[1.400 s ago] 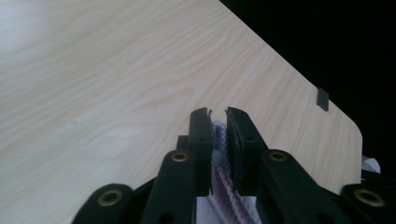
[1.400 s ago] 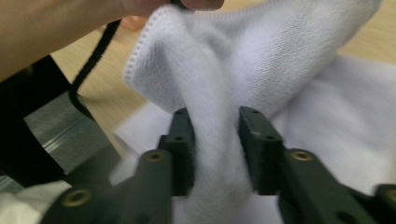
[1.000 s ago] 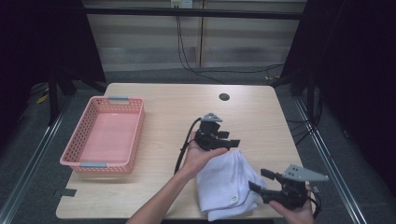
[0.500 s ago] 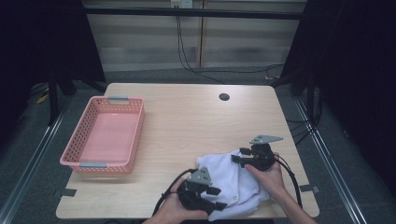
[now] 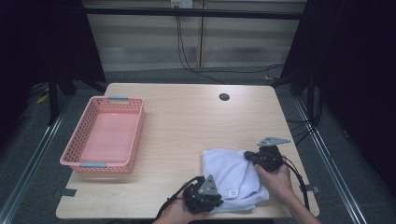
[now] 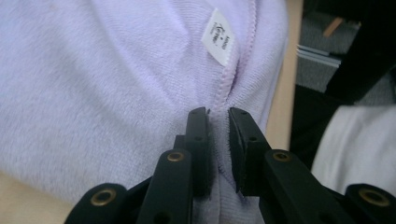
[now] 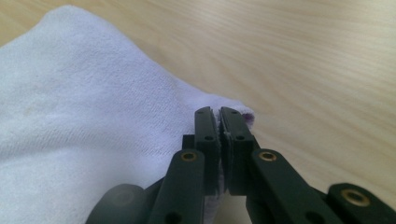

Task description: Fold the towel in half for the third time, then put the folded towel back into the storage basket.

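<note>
A lavender towel [image 5: 231, 175] lies crumpled at the front right of the wooden table [image 5: 187, 121]. My left gripper [image 5: 215, 199] is at its front edge. In the left gripper view the jaws have just been closing, and my left gripper [image 6: 218, 114] now pinches the stitched hem of the towel [image 6: 93, 93] just below its white label [image 6: 217, 37]. My right gripper [image 5: 248, 157] is at the towel's far right corner. In the right gripper view its jaws have also just closed, and my right gripper [image 7: 218, 112] clamps that corner of the towel [image 7: 70, 116] just above the wood.
A pink plastic basket [image 5: 135, 135] stands with nothing in it at the left of the table. A round cable hole [image 5: 224, 97] sits near the far edge. The table's front edge runs just behind the left gripper.
The left gripper came from the towel's far side down to its front edge. The right gripper went from the front right up to the far right corner. Both now pinch the towel.
</note>
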